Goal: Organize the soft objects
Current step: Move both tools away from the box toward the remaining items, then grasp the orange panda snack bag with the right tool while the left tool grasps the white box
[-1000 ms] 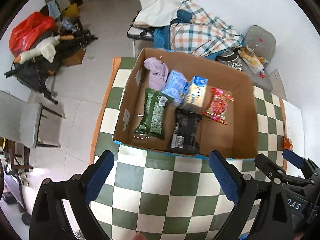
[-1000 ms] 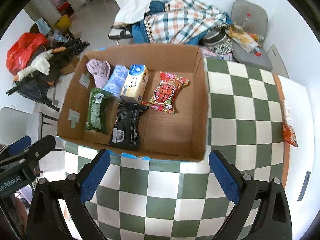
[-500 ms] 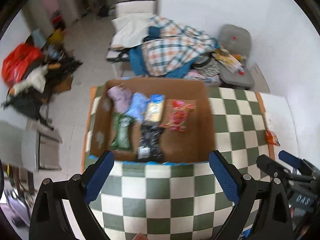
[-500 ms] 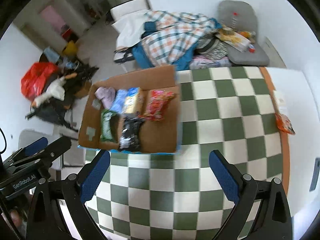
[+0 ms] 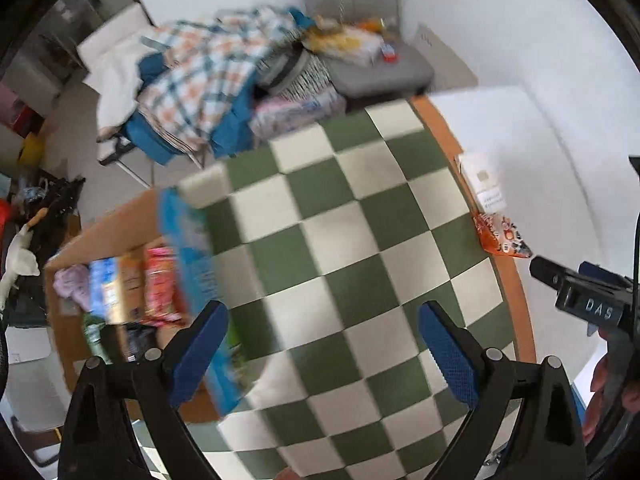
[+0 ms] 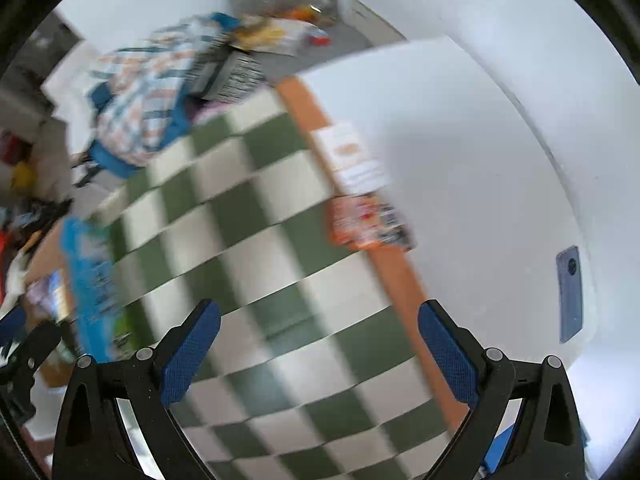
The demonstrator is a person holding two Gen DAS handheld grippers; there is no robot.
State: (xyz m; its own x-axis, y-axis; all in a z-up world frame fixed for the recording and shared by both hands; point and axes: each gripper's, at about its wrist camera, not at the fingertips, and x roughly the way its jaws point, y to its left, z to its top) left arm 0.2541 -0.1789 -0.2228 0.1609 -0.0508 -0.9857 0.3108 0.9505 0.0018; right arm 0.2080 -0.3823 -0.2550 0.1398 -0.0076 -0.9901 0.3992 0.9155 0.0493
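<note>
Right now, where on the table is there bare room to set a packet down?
The checkered cloth lies bare between the cardboard box and the orange snack packet at its right edge. The box is crowded with packets. Both claws are open.

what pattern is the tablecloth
Green and white checks on the tablecloth, clearest in the left wrist view.

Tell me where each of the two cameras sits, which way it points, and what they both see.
Left wrist: sits on the left gripper, open; looks across the checkered table toward the cardboard box and orange snack packet; the right gripper and a hand show at right.
Right wrist: sits on the right gripper, open; faces the orange snack packet and a phone, blurred.
Shared: table, box, packet.
</note>
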